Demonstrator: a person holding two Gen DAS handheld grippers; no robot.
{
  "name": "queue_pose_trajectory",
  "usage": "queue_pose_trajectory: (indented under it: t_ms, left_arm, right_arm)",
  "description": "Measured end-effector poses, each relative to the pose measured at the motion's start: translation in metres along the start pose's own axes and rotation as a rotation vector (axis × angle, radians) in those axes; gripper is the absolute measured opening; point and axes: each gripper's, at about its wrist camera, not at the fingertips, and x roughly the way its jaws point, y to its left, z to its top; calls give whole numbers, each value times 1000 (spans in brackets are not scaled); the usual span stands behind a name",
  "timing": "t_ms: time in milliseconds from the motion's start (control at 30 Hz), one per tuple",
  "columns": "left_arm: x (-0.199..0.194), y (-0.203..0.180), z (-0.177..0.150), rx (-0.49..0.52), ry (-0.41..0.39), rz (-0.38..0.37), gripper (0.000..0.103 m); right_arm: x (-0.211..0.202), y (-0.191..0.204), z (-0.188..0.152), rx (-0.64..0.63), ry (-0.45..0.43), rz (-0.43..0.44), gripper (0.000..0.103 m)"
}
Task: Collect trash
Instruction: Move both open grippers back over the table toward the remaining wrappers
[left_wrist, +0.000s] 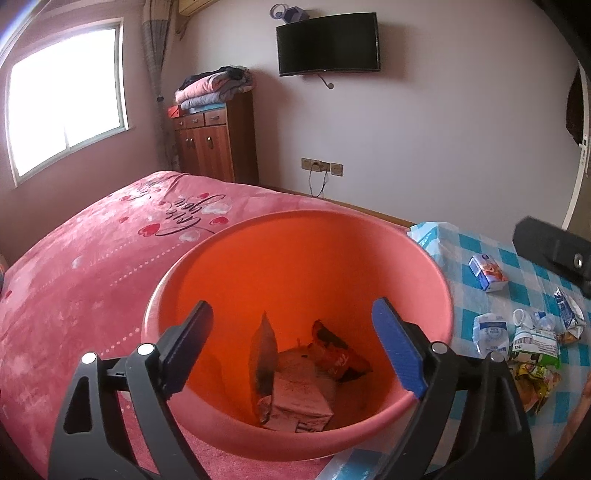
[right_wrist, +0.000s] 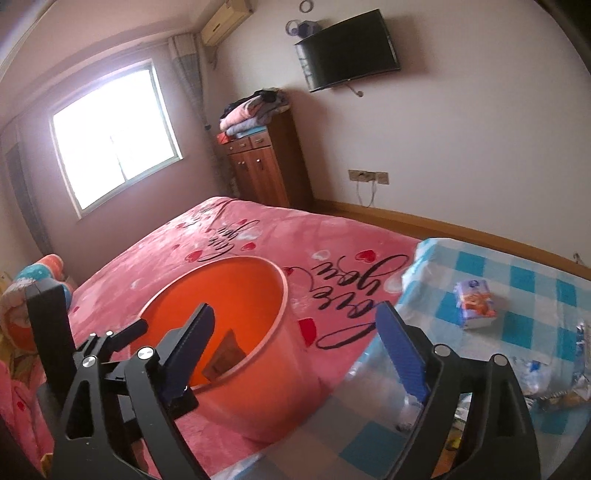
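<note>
Nearest the left wrist camera, the left hand-held gripper (left_wrist: 291, 347) hangs with its jaws spread wide and nothing between them, poised over the mouth of the round orange plastic bin (left_wrist: 441, 291). That bin stands on the pink fleece bedspread with hearts and black script (left_wrist: 92, 258); at its bottom lie a pale crumpled carton (left_wrist: 299, 398), a dark upright wrapper (left_wrist: 263, 354) and a red snack bag (left_wrist: 338, 354).

Closest to the right wrist camera, the right hand-held gripper (right_wrist: 295, 347) is likewise wide apart and empty, aimed between the bin and the blue-and-white checked cloth (right_wrist: 524, 273) spread on the bed to its right. A clear plastic sheet or bag (right_wrist: 354, 413) lies blurred just under that gripper; what it is cannot be told.

On the checked cloth the remaining trash sits near the bin's right side: a small blue-and-orange carton (left_wrist: 487, 274), a crushed clear plastic bottle (left_wrist: 493, 330), a flattened blue-and-white carton (left_wrist: 569, 312) and green and yellow wrappers (left_wrist: 535, 365).

Likely troubles: the soft bedding gives the bin a poor footing, so a nudge on its rim could tip it and spill what is collected. Crumpled wrappers and the slick bottle may slip from a shallow pinch, and a low grab could snag the cloth and drag neighbouring pieces.
</note>
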Motion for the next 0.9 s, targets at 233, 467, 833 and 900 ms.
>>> queue_pose_trajectory:
  t_ms: [233, 467, 833, 900]
  left_arm:
    - [-8, -12, 1, 19, -18, -7, 89]
    - [-18, -29, 2, 49, -29, -17, 89]
    - [-35, -66, -1, 100, -44, -61, 89]
    - [-38, -73, -3, 111, -45, -72, 89]
  right_arm:
    - [-19, -13, -16, -18, -20, -71, 90]
    - [-37, -25, -30, -15, -44, -106, 90]
    - [-67, -51, -50, 8, -72, -205, 94]
    - [-73, -57, -55, 21, -74, -218, 94]
